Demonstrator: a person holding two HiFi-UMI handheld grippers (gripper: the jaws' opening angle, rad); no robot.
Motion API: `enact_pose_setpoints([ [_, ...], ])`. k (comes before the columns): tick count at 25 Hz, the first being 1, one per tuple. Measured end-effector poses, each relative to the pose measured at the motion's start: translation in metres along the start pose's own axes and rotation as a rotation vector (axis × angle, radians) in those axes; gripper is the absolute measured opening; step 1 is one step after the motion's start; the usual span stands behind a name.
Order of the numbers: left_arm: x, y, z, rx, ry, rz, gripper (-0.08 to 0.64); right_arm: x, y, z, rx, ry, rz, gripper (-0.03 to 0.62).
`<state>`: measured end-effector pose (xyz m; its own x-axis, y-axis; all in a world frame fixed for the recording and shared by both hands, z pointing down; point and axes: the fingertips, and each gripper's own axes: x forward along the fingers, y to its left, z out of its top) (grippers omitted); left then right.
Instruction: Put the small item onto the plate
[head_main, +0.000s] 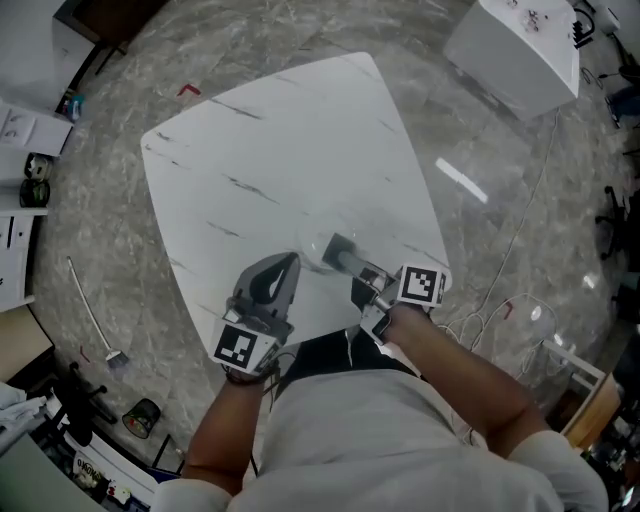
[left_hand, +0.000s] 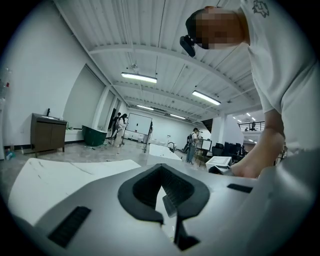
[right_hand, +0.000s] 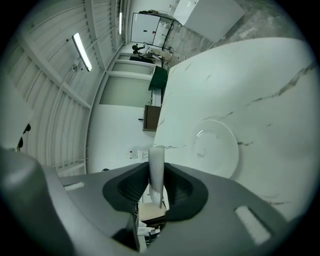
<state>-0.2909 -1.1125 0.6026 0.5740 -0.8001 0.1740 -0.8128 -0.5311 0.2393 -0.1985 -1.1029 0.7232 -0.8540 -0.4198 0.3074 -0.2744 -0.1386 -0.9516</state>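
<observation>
A pale round plate (head_main: 311, 254) lies on the white marble table (head_main: 280, 150) near its front edge; in the right gripper view the plate (right_hand: 216, 148) sits just ahead of the jaws. My right gripper (right_hand: 156, 186) is shut on a small thin white item (right_hand: 156, 170) that stands upright between the pads. From the head view the right gripper (head_main: 337, 247) hovers at the plate's right rim and hides the item. My left gripper (head_main: 287, 264) rests to the left of the plate, its jaws together with nothing between them; the left gripper (left_hand: 167, 199) looks out across the tabletop.
The table's front edge (head_main: 330, 330) runs right under both grippers. A white box (head_main: 515, 45) stands on the floor at the back right. Cables (head_main: 500, 310) trail on the floor at the right, a long-handled tool (head_main: 93, 325) lies at the left.
</observation>
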Motion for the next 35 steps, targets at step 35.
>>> enact_pose_setpoints([
  [35, 0.010, 0.086, -0.079, -0.198, 0.025, 0.011, 0.005, 0.076, -0.101, 0.009, -0.181, 0.218, -0.466, 0.213],
])
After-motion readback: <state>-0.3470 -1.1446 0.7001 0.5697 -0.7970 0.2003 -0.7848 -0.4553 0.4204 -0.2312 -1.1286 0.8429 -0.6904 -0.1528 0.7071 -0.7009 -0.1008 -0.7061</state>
